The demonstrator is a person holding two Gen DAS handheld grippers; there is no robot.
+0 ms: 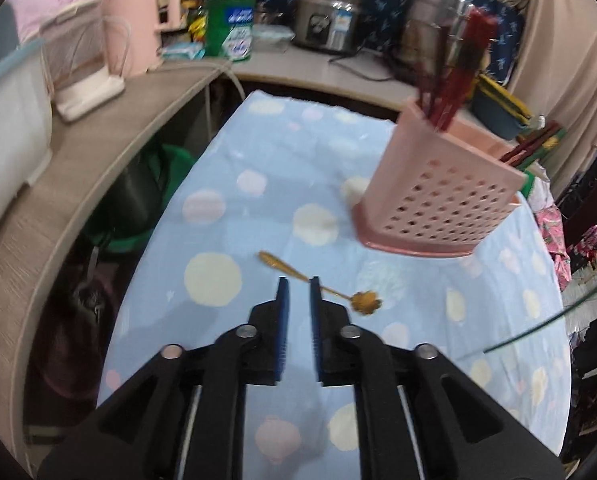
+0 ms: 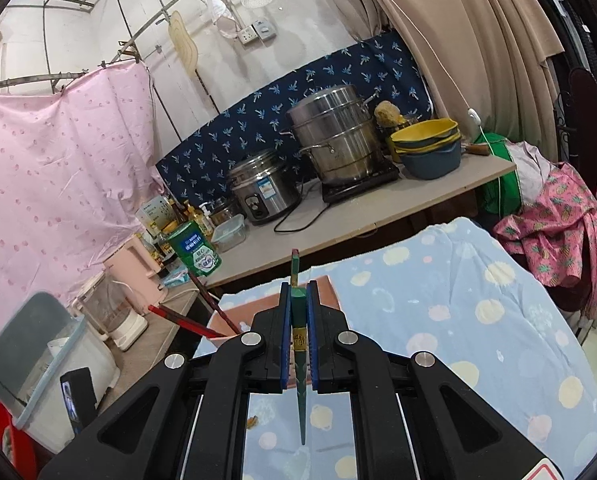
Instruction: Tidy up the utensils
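Observation:
A gold spoon (image 1: 322, 286) with a flower-shaped bowl lies on the blue dotted tablecloth (image 1: 258, 184). My left gripper (image 1: 298, 280) hovers just short of its handle, blue pads a little apart with nothing between them. To the right stands a pink perforated utensil holder (image 1: 438, 200) with red chopsticks (image 1: 454, 72) in it. In the right wrist view my right gripper (image 2: 298, 285) is shut on a green chopstick (image 2: 298, 320) with a gold band, held lengthwise above the holder (image 2: 325, 294). Red chopsticks (image 2: 186, 320) lean out to its left.
A counter (image 2: 338, 224) wraps the table's far and left sides. It carries a rice cooker (image 2: 258, 192), a steel steamer pot (image 2: 334, 140), stacked bowls (image 2: 426, 148), a green can (image 2: 194, 250), a pink kettle (image 1: 138, 24) and a blender (image 2: 110, 312). Pink clothing (image 2: 558, 232) hangs at the table's right.

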